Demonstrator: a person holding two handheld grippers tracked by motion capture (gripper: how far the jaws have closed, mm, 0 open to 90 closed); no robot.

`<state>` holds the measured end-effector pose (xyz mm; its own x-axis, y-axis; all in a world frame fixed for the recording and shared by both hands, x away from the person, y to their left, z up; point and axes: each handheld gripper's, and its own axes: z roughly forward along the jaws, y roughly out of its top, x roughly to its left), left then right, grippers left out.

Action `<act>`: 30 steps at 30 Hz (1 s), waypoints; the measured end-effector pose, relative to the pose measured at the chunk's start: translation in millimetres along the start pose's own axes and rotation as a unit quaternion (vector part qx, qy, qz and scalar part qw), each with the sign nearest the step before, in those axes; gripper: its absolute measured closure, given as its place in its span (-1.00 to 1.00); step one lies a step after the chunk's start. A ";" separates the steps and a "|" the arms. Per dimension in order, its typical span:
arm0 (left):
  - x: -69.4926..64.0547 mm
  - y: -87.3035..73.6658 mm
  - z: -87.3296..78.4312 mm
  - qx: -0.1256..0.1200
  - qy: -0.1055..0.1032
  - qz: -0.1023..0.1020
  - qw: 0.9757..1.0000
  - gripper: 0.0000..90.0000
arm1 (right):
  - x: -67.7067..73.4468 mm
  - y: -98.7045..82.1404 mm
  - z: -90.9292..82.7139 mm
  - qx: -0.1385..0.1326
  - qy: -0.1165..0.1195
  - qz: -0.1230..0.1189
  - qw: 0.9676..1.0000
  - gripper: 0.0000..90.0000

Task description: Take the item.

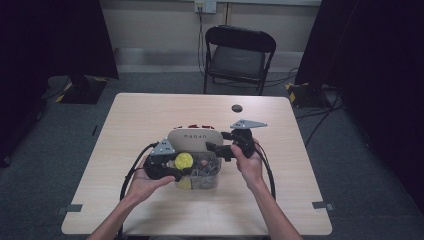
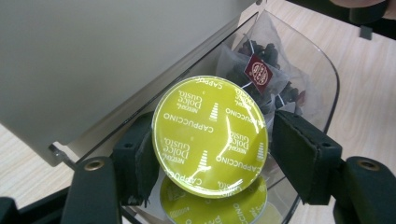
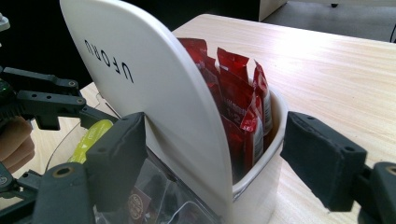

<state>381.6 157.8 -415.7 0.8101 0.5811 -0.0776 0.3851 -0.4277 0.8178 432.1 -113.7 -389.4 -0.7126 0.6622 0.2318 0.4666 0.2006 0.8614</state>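
My left gripper (image 2: pixel 212 154) holds a round coffee capsule (image 2: pixel 211 135) — lime-green foil lid, glossy, printed in white with repeated "Dolce Gusto" and "Cappuccino" lettering and small tiered-cup marks. The left pad touches the capsule's rim; the right pad sits at its other edge, though I can't tell if it presses. The capsule stands tilted on edge, foil face toward the camera, inside the clear plastic tray (image 2: pixel 322 70) of the storage box.

Count in the left gripper view: two green capsules — the one between my pads and a second (image 2: pixel 219 210) lying just below it in the tray. One mesh tea bag (image 2: pixel 268 70) with dark leaves and a small red tag sits behind them, farther back in the same tray.

From the high view, the box sits mid-table (image 1: pixel 150 115), with the capsule (image 1: pixel 183 160) at its left front and the left gripper (image 1: pixel 167 167) beside it.

My right gripper (image 3: pixel 210 158) stands spread on either side of the box's raised white lid (image 3: pixel 154 93), marked "UFORU"; the left pad lies against the lid's face, the right pad hangs clear of the box. Behind the lid, a white compartment (image 3: pixel 266 158) holds a row of red sachets (image 3: pixel 238 102) — at least four, packed upright, exact number hard to tell.

One black folding chair (image 1: pixel 239 55) stands beyond the table.
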 end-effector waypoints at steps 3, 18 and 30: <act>2.2 -0.7 -1.0 -0.005 0.003 -0.001 1.000 -0.13 | 0.2 -0.1 0.1 0.000 -0.001 0.000 1.000 -0.52; 5.8 -0.5 -2.1 -0.008 -0.011 -0.016 1.000 -0.11 | 0.2 -1.8 0.5 0.002 -0.002 0.002 1.000 -0.52; 4.3 2.1 -10.5 -0.024 -0.013 -0.017 0.999 -0.11 | 0.3 -2.3 0.8 0.003 -0.003 0.002 1.000 -0.53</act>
<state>381.3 166.7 -408.4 0.8077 0.5771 -0.1205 0.3925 -0.3739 0.8403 431.2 -113.4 -391.7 -0.7070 0.6678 0.2330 0.4727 0.2011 0.8580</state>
